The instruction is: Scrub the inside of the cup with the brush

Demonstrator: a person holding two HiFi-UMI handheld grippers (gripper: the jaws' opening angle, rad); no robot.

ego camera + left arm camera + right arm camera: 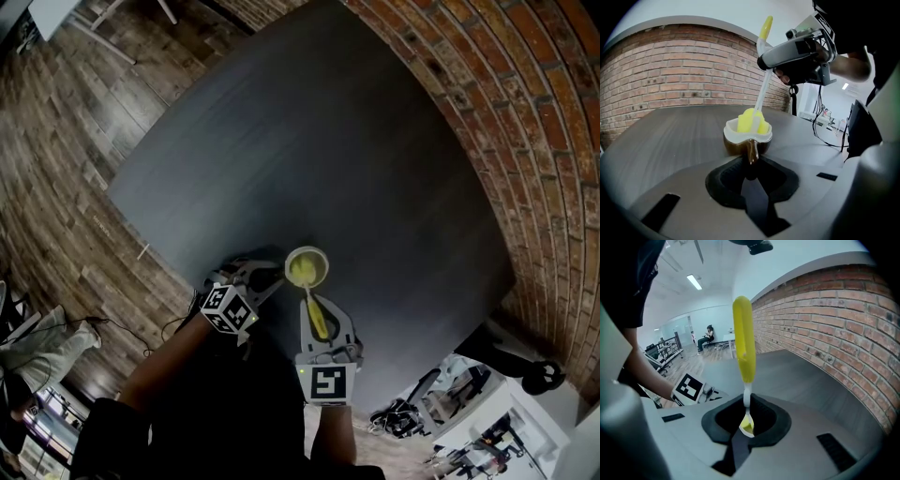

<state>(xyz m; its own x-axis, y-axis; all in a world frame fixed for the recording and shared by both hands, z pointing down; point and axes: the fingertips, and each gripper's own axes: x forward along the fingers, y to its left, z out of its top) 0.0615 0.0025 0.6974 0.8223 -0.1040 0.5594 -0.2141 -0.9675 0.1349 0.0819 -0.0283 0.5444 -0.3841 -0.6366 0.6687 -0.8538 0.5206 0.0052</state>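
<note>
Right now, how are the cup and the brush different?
The cup is brown outside and white inside; the brush is mostly yellow. The cup is short and round; the brush is long and thin. The cup stands upright; the brush leans. Both are gripped: cup by left gripper, brush by right gripper.
</note>
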